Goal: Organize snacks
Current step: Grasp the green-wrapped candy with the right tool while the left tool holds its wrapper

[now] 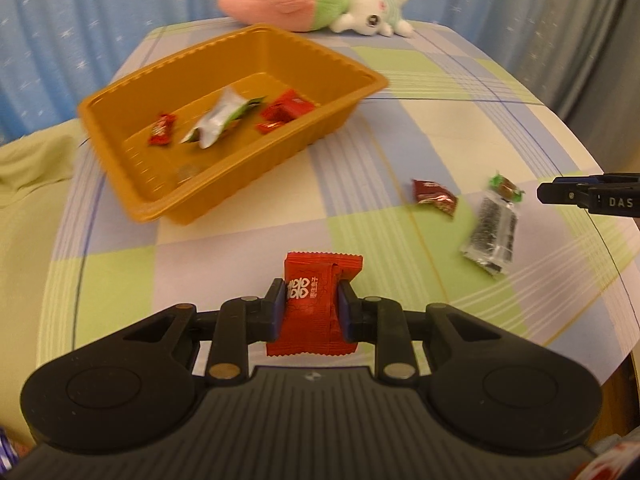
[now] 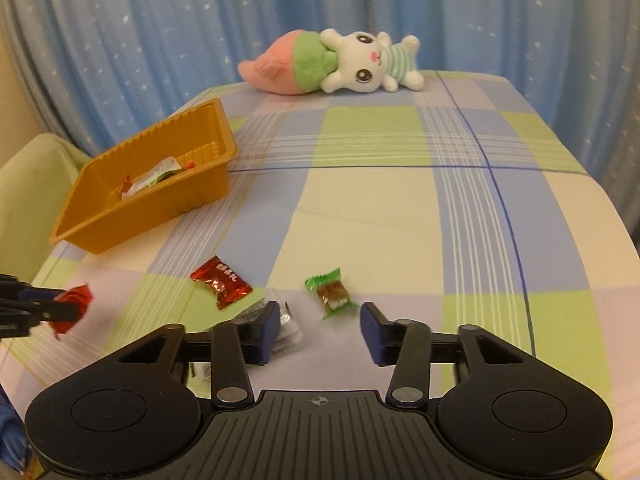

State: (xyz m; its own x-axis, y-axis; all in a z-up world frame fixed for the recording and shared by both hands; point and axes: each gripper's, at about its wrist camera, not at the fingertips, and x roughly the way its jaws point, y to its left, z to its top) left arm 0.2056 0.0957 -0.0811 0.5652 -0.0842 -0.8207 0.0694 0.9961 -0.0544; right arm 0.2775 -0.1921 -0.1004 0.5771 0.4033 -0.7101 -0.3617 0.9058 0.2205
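Note:
My left gripper [image 1: 312,304] is shut on a red snack packet [image 1: 316,300] and holds it above the checked tablecloth, in front of the orange tray [image 1: 344,120]. The tray holds several wrapped snacks [image 1: 224,120]. In the right wrist view the left gripper [image 2: 60,312] shows at the left edge with the red packet [image 2: 74,306]. My right gripper [image 2: 320,332] is open and empty, just in front of a green-wrapped candy [image 2: 332,296]. A dark red candy [image 2: 220,286] and a clear dark packet [image 2: 286,326] lie beside its left finger. The right gripper [image 1: 560,194] also shows in the left wrist view.
A pink, green and white plush toy [image 2: 336,64] lies at the far edge of the table. Blue star-patterned curtains hang behind. A pale green cushion [image 1: 24,184] sits left of the table. The table's right edge [image 1: 624,320] drops off near the right gripper.

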